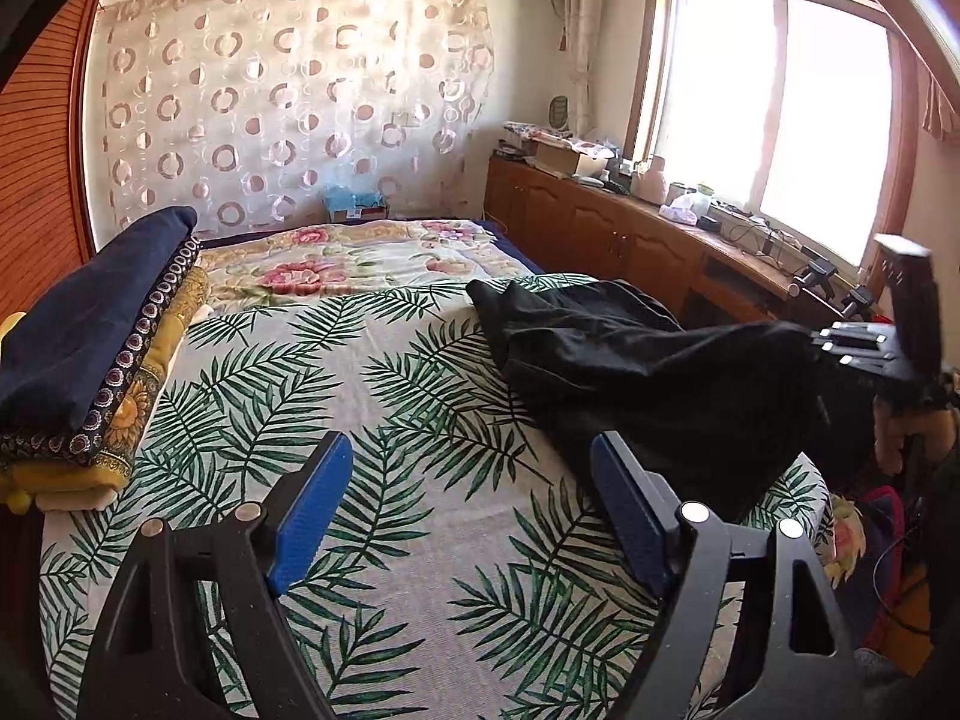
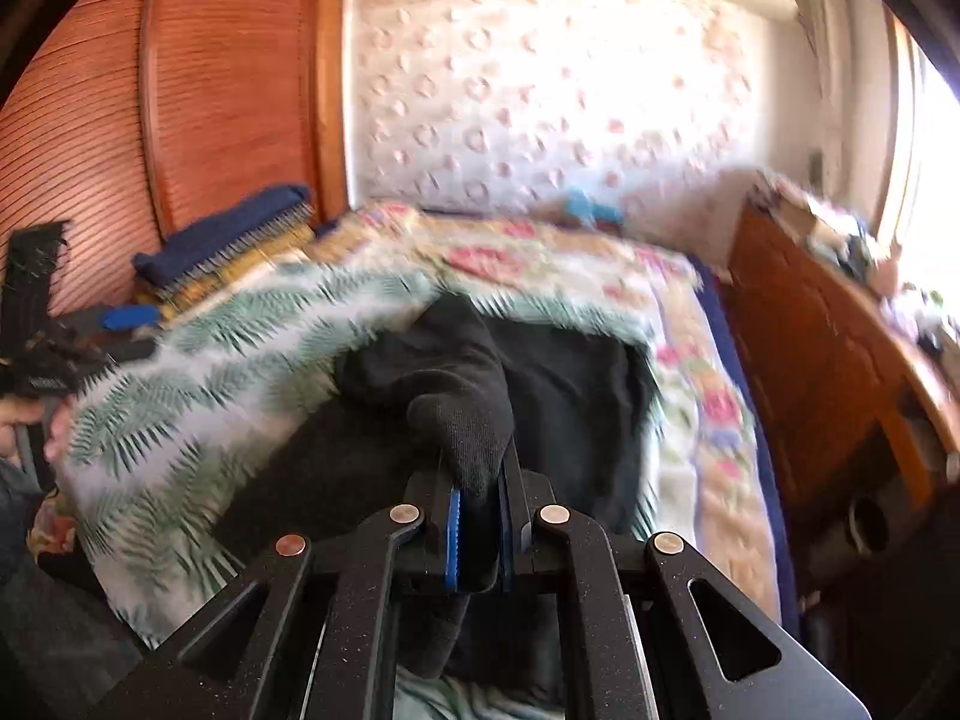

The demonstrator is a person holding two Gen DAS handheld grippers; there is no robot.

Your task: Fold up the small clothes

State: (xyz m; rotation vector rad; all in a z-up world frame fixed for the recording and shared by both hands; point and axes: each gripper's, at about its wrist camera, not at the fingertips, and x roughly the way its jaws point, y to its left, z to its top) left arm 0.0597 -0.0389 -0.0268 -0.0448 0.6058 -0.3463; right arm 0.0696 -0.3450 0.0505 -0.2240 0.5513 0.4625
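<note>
A black garment (image 1: 648,372) lies crumpled on the right half of the palm-leaf bedspread (image 1: 372,420). My right gripper (image 2: 477,480) is shut on a bunched fold of that black garment (image 2: 456,396) and holds it lifted off the bed; the view is blurred. From the left wrist view, the right gripper (image 1: 864,348) appears at the far right edge, with the cloth stretched up to it. My left gripper (image 1: 471,468) hovers open over bare bedspread, left of the garment, its blue pads (image 1: 312,516) holding nothing.
A stack of folded clothes (image 1: 90,360), dark blue on top, sits at the bed's left edge. A floral quilt (image 1: 360,264) covers the far end. A wooden cabinet (image 1: 630,240) with clutter runs along the right under the window. A wooden wardrobe (image 2: 180,120) stands at the left.
</note>
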